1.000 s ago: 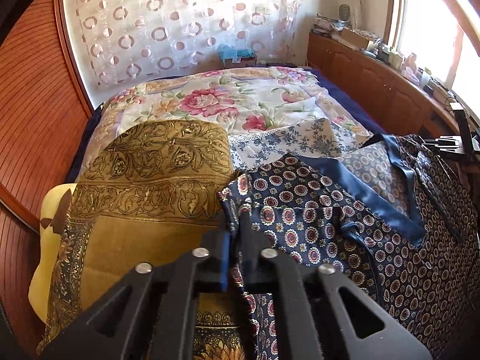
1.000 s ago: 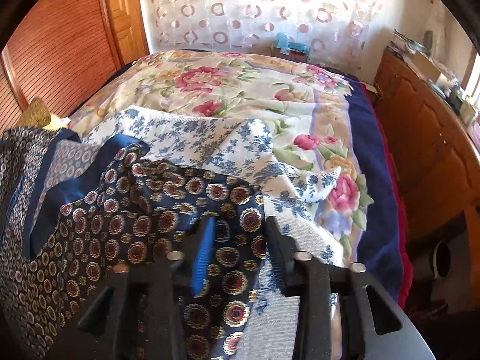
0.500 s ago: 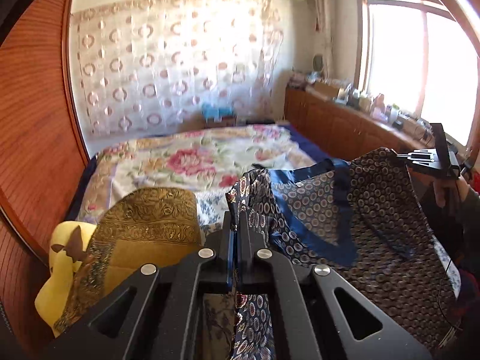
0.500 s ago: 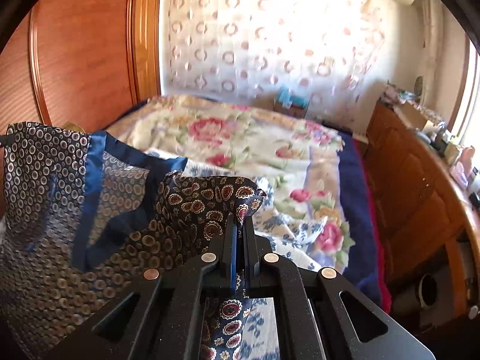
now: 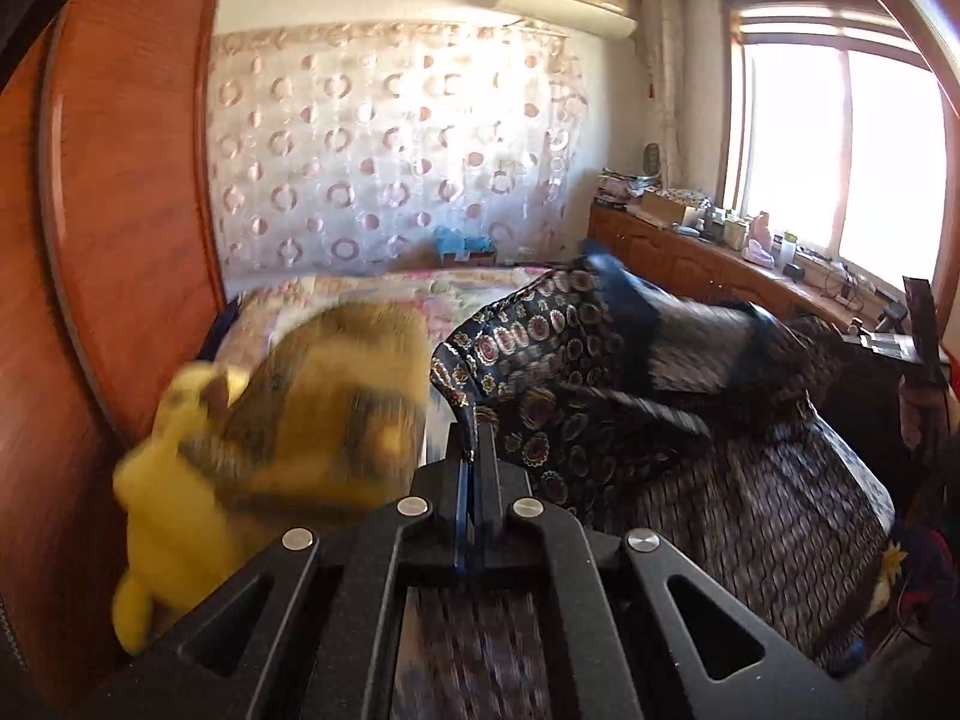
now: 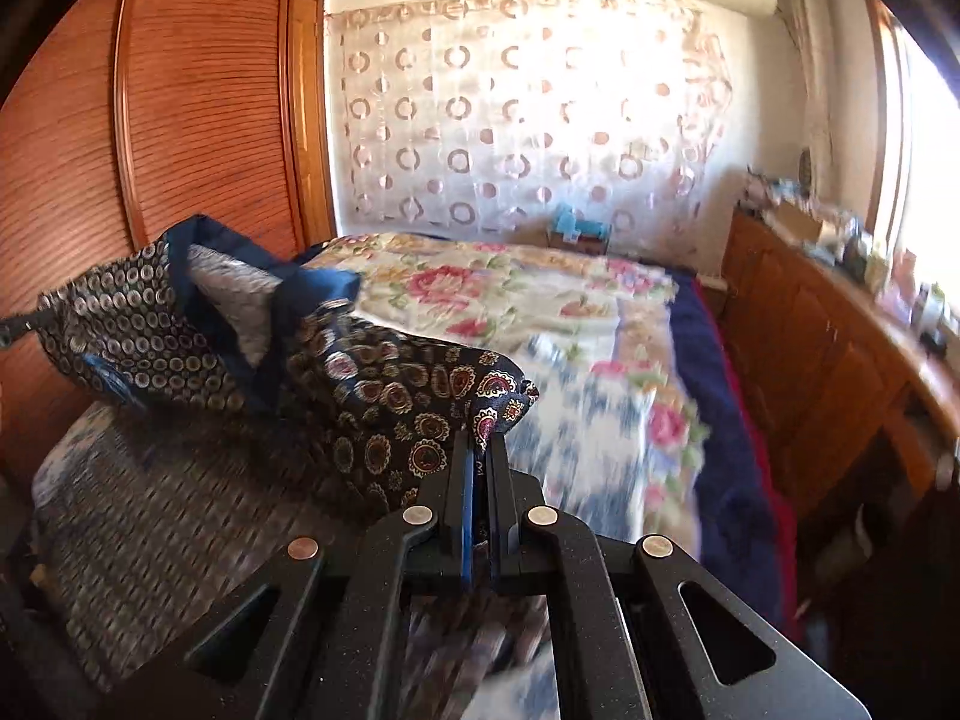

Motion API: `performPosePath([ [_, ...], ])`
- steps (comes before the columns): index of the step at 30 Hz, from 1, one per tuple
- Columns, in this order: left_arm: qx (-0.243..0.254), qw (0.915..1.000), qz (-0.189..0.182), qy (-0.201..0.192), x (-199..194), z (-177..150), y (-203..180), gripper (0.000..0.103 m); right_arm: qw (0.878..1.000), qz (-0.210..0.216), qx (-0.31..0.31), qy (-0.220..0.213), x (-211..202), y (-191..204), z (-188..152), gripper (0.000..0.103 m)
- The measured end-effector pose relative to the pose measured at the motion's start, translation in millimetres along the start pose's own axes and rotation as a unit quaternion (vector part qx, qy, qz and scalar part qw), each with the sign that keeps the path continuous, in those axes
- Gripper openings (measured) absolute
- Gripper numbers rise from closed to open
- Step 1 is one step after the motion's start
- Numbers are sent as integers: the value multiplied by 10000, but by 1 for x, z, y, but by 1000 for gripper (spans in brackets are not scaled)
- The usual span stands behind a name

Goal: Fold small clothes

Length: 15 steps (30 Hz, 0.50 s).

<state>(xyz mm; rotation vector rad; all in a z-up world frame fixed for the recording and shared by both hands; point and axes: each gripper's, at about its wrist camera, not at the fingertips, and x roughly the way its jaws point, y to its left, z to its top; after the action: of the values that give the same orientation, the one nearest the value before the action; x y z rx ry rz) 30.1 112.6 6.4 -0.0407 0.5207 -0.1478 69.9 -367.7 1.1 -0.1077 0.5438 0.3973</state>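
Observation:
A dark navy patterned garment (image 5: 576,396) with a blue trimmed neckline hangs lifted above the bed, stretched between both grippers. My left gripper (image 5: 473,441) is shut on one corner of it. In the right wrist view the same garment (image 6: 384,396) sags leftward from my right gripper (image 6: 480,450), which is shut on its other corner. The right gripper (image 5: 918,330) also shows at the far right of the left wrist view. The garment's lower part drapes down in front, blurred.
A floral bedspread (image 6: 540,300) covers the bed, with a blue-and-white floral cloth (image 6: 600,420) lying on it. A golden patterned cloth (image 5: 336,396) over a yellow plush toy (image 5: 168,504) sits at left. A wooden wardrobe (image 6: 180,120) stands left; a cluttered wooden cabinet (image 6: 840,348) runs along the right.
Both grippers pulled back and up from the bed, lifting the garment off it. The right jaws closed onto the cloth. The views tilted from the bed toward the curtain wall.

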Motion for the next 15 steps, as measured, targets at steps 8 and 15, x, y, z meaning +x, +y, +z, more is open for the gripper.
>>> performPosePath([
  [8, -576, 9971, 51, 494, -10, -74, 18, 2, 9975, 233, 541, 383, -35, -1, -96, 3],
  [15, -695, 9968, 110, 386, -39, -86, 17, 2, 9975, 332, 550, 302, -69, -6, -99, 3],
])
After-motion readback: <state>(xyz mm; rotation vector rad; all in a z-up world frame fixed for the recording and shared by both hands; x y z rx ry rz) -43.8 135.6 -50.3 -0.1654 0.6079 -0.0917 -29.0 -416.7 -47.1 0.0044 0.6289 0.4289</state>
